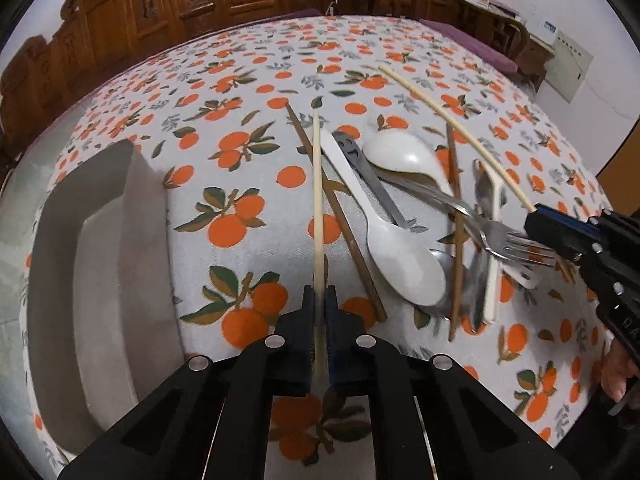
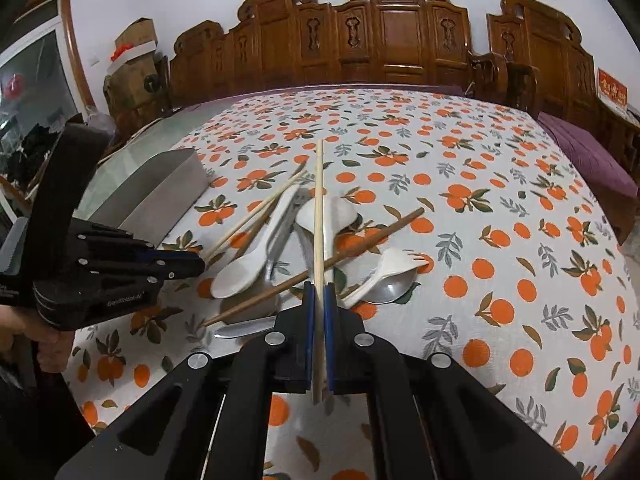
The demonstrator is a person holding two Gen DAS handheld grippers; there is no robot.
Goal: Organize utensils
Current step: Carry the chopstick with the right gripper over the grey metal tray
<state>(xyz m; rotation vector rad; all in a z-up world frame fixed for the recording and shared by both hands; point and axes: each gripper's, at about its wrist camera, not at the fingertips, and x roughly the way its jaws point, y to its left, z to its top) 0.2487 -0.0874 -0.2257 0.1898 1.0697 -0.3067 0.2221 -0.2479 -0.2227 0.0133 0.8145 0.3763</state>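
Chopsticks [image 1: 317, 200] beside grey tray [image 1: 60, 280]

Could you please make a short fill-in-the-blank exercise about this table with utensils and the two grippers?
1. Each gripper, the left gripper and the right gripper, is shut on one pale ____.
2. The tablecloth is printed with ____ fruits and leaves.
3. The grey tray has ____ utensils inside it.
4. The metal fork rests on the pile with its prongs near the ____ gripper.

Missing words: chopstick; orange; no; right
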